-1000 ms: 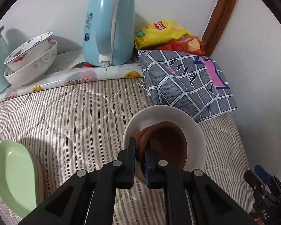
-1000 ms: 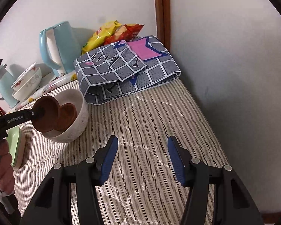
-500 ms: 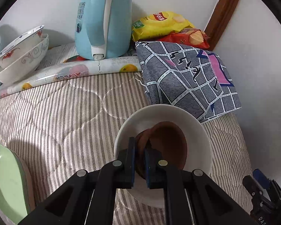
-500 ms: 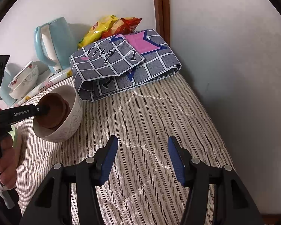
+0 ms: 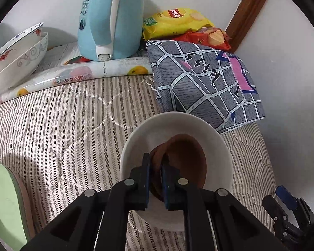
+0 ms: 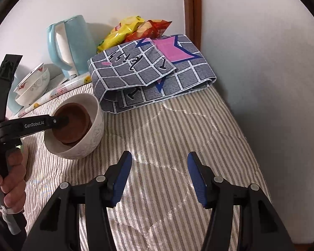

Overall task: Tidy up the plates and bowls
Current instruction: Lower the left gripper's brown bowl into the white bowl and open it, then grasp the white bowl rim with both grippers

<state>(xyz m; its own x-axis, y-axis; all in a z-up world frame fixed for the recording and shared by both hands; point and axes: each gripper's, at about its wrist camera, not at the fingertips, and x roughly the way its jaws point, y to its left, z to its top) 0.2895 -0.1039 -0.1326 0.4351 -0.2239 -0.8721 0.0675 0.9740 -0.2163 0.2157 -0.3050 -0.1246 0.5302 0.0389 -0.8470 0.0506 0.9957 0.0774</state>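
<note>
The left gripper [image 5: 156, 165] is pinching the rim of a brown bowl [image 5: 188, 161] with its fingers nearly closed, the bowl sitting inside a white bowl [image 5: 173, 123] on the striped bed [image 5: 62, 125]. Another brown dish seems nested beneath. Both bowls are looking stiff, smooth and breakable, best gripped at the rim. The right gripper [image 6: 159, 174] is hanging half open, holding nothing, at the white bowl's four o'clock.
</note>
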